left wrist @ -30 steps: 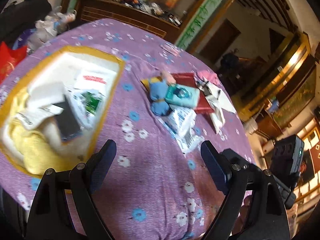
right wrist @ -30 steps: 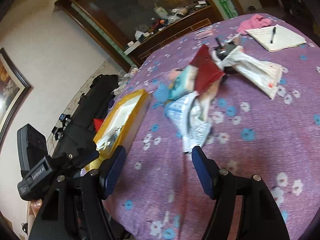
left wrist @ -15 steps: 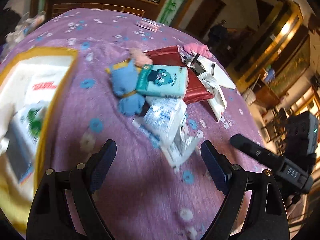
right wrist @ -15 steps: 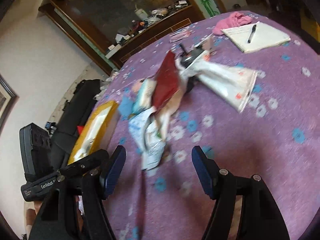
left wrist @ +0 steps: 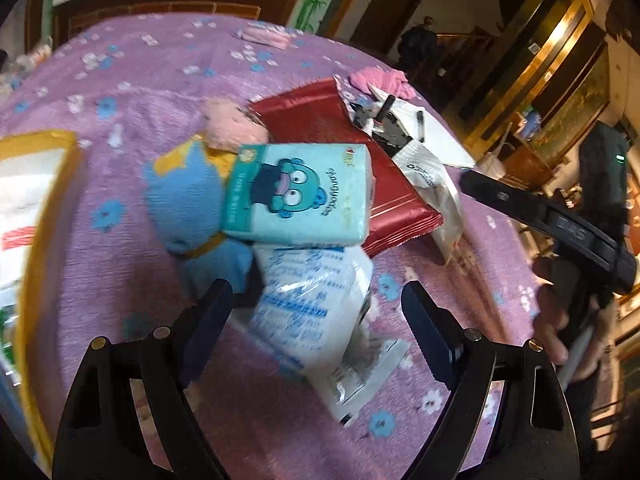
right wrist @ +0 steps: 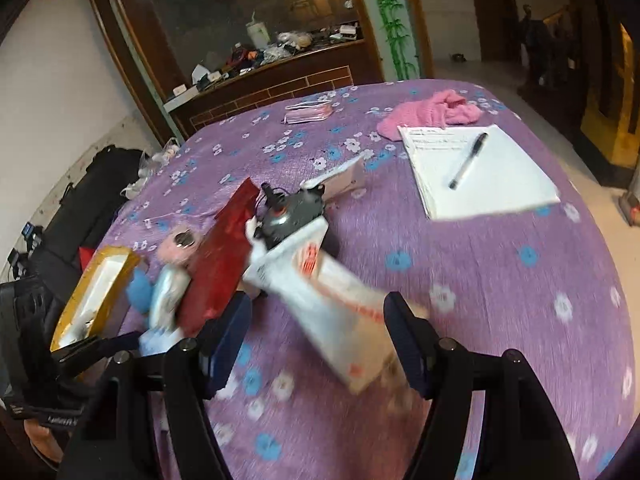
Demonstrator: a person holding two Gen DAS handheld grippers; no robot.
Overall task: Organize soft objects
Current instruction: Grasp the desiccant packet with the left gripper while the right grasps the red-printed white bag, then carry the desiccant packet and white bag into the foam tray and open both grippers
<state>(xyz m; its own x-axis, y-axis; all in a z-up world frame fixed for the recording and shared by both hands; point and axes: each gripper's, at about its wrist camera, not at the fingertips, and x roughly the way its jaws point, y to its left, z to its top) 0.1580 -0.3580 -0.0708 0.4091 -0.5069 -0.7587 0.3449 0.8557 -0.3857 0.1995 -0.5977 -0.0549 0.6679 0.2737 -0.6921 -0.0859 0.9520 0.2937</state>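
purple flowered tablecloth [left wrist: 132,60], pile mid-table. yellow-rimmed box [left wrist: 38,216] at far left. left gripper [left wrist: 314,306] spread wide, empty; white tissue pack [left wrist: 308,304] lies between its fingers, long axis running away toward the teal pack [left wrist: 300,192]. left is nearer. right gripper [right wrist: 316,322] also agape, straddling white plastic bag [right wrist: 332,300].

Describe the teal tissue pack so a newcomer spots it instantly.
On the purple floral tablecloth, find the pile in front of the left gripper. The tissue pack tops it, overlapping the blue plush toy and red pouch. Only it shows a cartoon bear face.
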